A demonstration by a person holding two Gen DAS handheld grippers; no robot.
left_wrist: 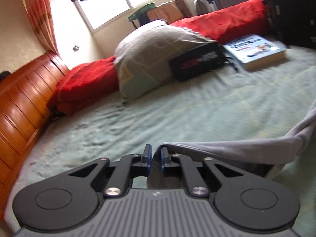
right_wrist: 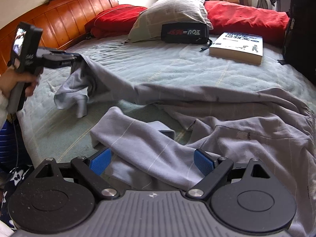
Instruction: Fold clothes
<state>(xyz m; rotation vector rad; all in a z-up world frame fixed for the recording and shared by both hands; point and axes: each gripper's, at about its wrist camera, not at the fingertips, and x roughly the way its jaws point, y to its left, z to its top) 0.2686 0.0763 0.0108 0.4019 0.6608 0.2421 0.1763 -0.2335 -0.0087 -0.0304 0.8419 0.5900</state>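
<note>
Grey trousers lie spread over the green bedspread. My left gripper is shut on the end of one trouser leg, and the cloth trails off to the right. In the right wrist view that left gripper holds the leg end lifted above the bed at the left, a hand around its handle. My right gripper stands open low over the other trouser leg, blue pads on either side of the cloth without pressing it.
At the head of the bed lie red pillows, a grey pillow, a black pouch and a book. A wooden headboard runs along the left. A dark bag stands at the right edge.
</note>
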